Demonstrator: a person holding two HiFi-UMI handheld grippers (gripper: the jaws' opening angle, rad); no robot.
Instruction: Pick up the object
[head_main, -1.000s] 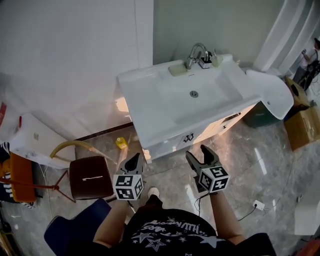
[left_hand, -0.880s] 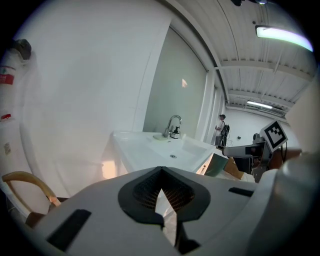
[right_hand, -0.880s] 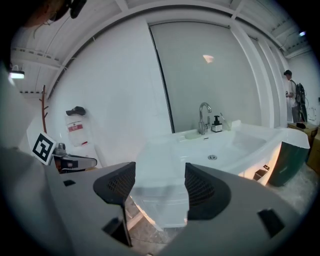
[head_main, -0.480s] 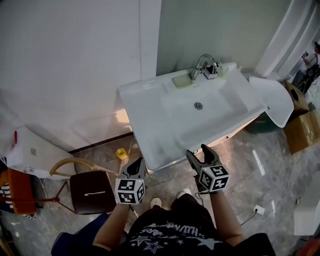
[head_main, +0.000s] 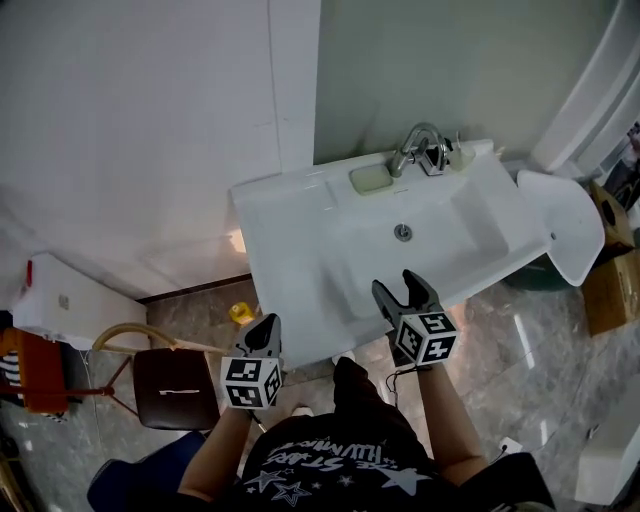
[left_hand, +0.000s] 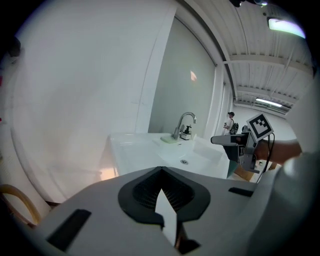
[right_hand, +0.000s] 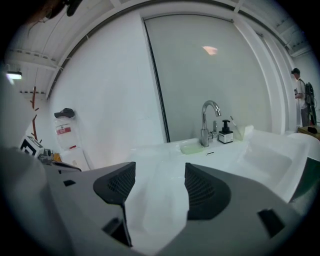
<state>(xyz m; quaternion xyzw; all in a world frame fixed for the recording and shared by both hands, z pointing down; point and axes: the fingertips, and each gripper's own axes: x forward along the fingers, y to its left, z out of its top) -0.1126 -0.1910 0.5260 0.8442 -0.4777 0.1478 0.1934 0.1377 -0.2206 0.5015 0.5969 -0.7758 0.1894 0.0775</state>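
A pale green soap bar (head_main: 370, 179) lies on the back ledge of the white sink (head_main: 290, 240), left of the chrome tap (head_main: 415, 146). A dark pump bottle (right_hand: 225, 135) stands right of the tap. My right gripper (head_main: 404, 293) is open over the sink's front rim, nothing between its jaws; the right gripper view shows the soap bar (right_hand: 192, 147) far ahead of the right gripper (right_hand: 160, 169). My left gripper (head_main: 264, 330) is shut and empty, low by the sink's front left corner. In the left gripper view the left gripper (left_hand: 161, 176) points at the sink, soap bar (left_hand: 169, 140) beyond.
A brown stool (head_main: 175, 385) and a white box (head_main: 70, 300) stand on the floor at the left, with a small yellow thing (head_main: 241, 312) under the sink. A white curved panel (head_main: 565, 225) and a cardboard box (head_main: 612, 290) are at the right. A person (right_hand: 300, 97) stands far off.
The view and both grippers have moved forward toward the sink; the right gripper now hangs over its front rim. Jaw states have not changed.
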